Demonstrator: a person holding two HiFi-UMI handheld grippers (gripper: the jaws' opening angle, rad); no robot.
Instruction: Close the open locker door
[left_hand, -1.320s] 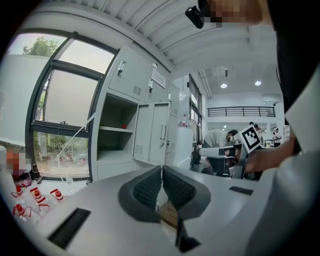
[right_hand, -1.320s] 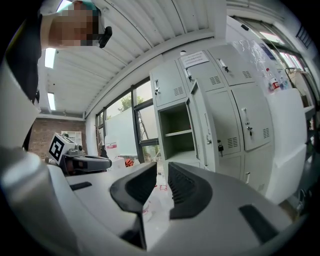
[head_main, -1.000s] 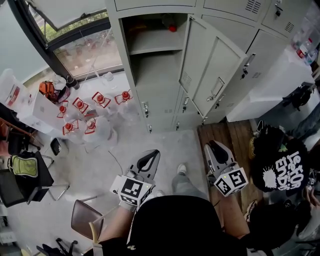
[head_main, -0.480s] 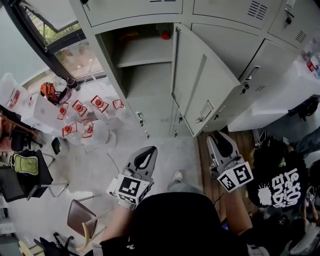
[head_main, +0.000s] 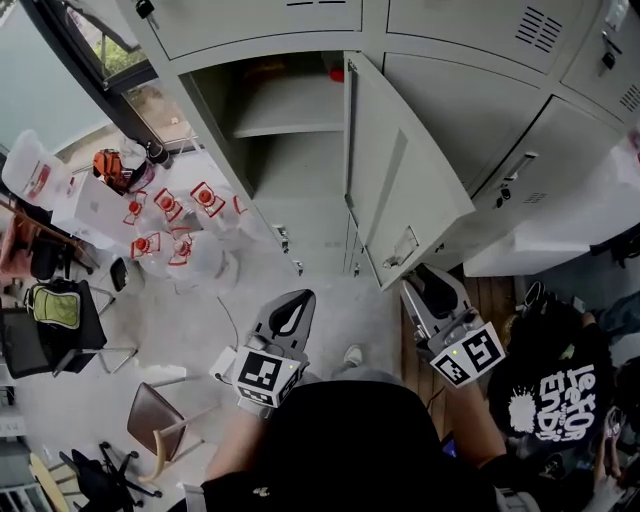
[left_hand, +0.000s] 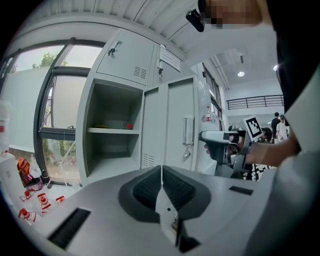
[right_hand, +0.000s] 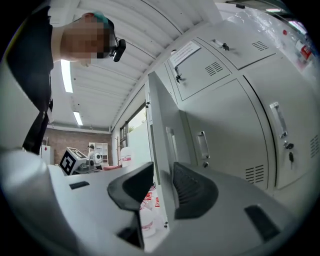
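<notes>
The grey locker door (head_main: 400, 170) stands swung out from its open compartment (head_main: 285, 130), which holds a shelf with a small red thing (head_main: 337, 72) at the back. My right gripper (head_main: 425, 285) is open just under the door's lower outer corner. In the right gripper view, the door's free edge (right_hand: 160, 150) lines up with the gap between the right gripper (right_hand: 162, 172) jaws; contact cannot be told. My left gripper (head_main: 290, 315) is shut and empty, held lower and left of the door. From the left gripper (left_hand: 161, 170) the compartment (left_hand: 112, 130) and door (left_hand: 170, 125) show ahead.
Several water bottles with red labels (head_main: 170, 225) crowd the floor left of the lockers, below a window (head_main: 95, 45). A brown chair (head_main: 160, 425) stands at lower left. Closed lockers (head_main: 490, 110) and a white wrapped block (head_main: 560, 230) fill the right; a person in black (head_main: 555, 400) stands there.
I have come nearer the lockers. My right gripper has moved up and forward to the door's lower corner. The left gripper has hardly shifted.
</notes>
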